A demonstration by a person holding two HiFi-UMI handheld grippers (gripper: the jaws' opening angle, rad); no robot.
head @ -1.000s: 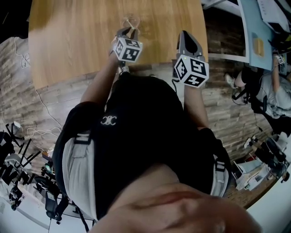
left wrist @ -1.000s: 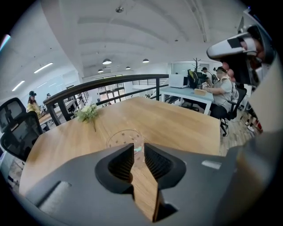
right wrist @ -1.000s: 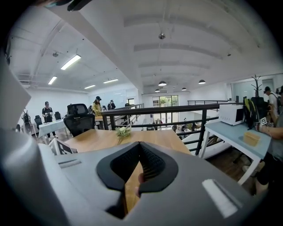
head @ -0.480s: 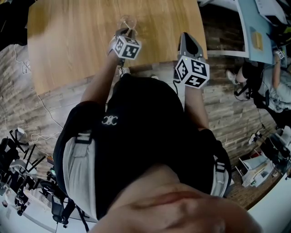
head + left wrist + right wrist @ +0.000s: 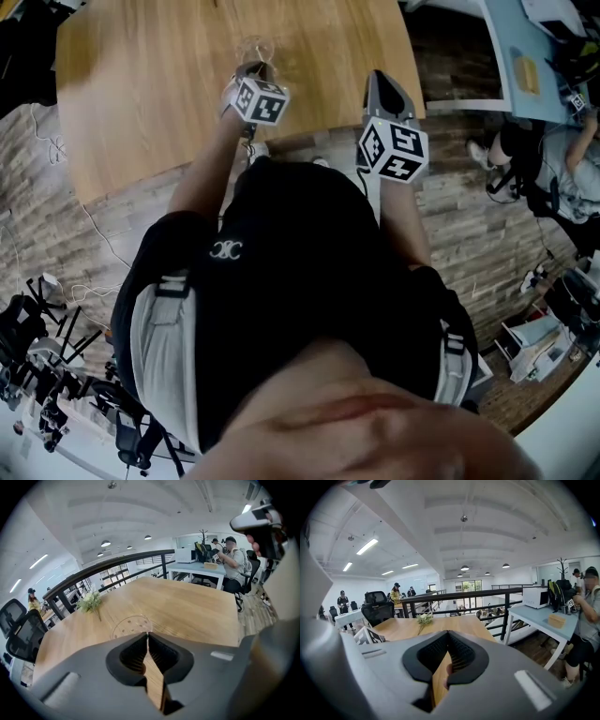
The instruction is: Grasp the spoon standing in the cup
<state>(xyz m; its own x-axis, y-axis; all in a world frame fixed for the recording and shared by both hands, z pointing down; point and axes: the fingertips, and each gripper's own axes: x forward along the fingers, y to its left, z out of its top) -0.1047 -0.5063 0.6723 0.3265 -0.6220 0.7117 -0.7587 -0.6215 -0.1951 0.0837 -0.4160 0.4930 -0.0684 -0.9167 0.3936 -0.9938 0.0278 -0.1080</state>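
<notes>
A clear glass cup (image 5: 256,47) stands on the wooden table (image 5: 159,84), just beyond my left gripper (image 5: 254,67). In the left gripper view the cup's rim (image 5: 131,625) shows right past the jaw tips, and I cannot make out a spoon in it. My left gripper (image 5: 147,633) has its jaws closed together with nothing between them. My right gripper (image 5: 379,77) hovers over the table's near right edge, well to the right of the cup. Its jaws (image 5: 448,633) are also shut and empty.
A small sprig of white flowers (image 5: 90,602) lies on the table's far side, also seen as flowers (image 5: 424,618) in the right gripper view. Office chairs (image 5: 21,630) stand to the left, a railing (image 5: 487,595) runs behind, and seated people work at a blue desk (image 5: 525,66) to the right.
Both grippers have hardly moved. The head view has drifted a little, so the cup sits slightly further left in the picture.
</notes>
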